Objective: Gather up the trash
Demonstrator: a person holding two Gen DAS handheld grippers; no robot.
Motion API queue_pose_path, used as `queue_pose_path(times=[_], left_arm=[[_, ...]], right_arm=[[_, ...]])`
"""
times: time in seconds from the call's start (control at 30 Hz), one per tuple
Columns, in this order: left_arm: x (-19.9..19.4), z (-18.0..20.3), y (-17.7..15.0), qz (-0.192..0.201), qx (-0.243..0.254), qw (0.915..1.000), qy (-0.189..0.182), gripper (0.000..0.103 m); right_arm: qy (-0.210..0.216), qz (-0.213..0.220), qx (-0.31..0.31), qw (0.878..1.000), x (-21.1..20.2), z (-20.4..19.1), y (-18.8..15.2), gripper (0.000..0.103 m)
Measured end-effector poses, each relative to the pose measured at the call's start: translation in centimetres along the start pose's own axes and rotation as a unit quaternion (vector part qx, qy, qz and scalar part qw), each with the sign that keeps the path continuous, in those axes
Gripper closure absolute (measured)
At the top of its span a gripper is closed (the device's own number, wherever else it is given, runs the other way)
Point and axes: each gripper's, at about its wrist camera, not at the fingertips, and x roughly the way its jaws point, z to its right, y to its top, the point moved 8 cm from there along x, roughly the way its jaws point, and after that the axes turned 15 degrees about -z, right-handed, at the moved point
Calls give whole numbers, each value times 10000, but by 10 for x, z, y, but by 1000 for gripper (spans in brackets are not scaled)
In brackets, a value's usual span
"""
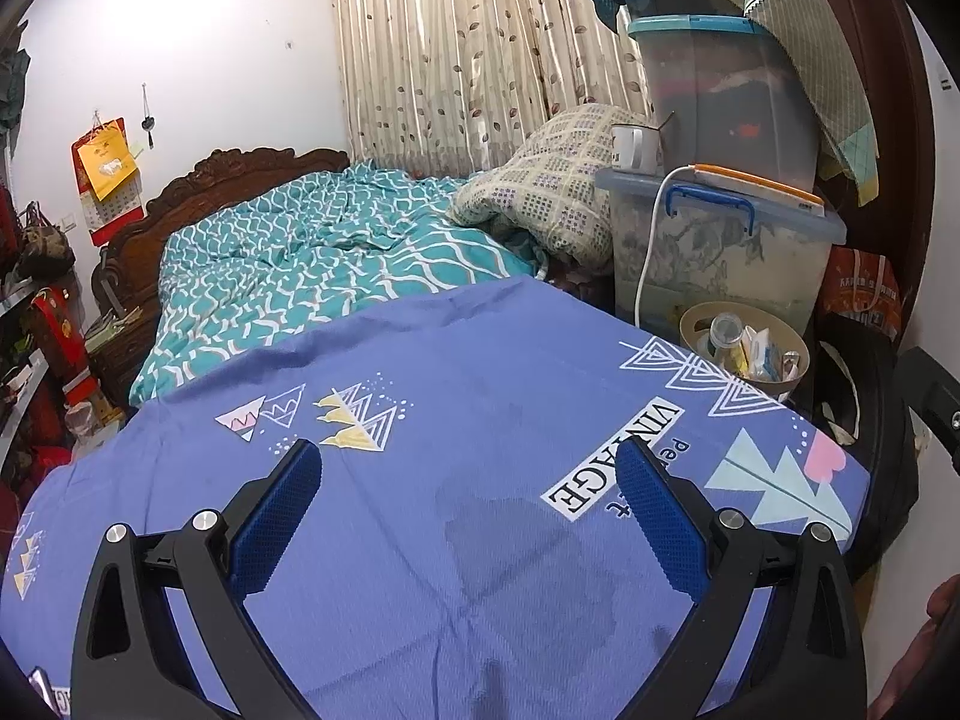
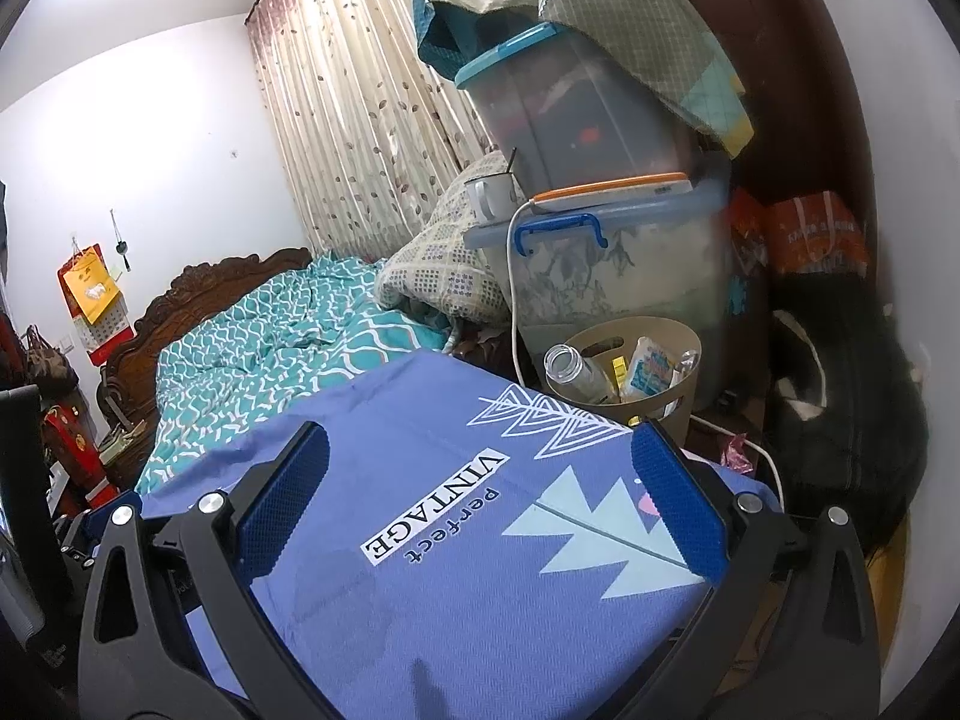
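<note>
A beige waste bin [image 2: 678, 402] stands on the floor beside the bed; it also shows in the left wrist view [image 1: 696, 317]. It holds a clear plastic bottle [image 2: 570, 367], a white and blue packet [image 2: 651, 367] and other wrappers. A pink wrapper [image 2: 737, 455] lies on the floor next to it. My left gripper [image 1: 468, 468] is open and empty above the blue bedsheet [image 1: 456, 540]. My right gripper [image 2: 480, 450] is open and empty above the same sheet [image 2: 456, 588], near its corner by the bin.
Stacked plastic storage boxes [image 2: 612, 264] stand behind the bin, with a mug [image 2: 489, 195], a tablet [image 2: 612, 189] and a white cable [image 2: 513, 300] on them. A teal quilt [image 1: 312, 264] and folded blanket [image 1: 552, 180] lie farther up the bed. A black bag [image 2: 840, 396] sits at right.
</note>
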Motion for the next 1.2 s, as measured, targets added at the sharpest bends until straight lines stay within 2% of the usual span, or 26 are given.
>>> queue_pose_path(times=[1.2], left_arm=[[17, 10, -9, -217, 237, 9995, 14, 8]], right_arm=[[20, -176, 116, 9998, 12, 9, -7, 3]])
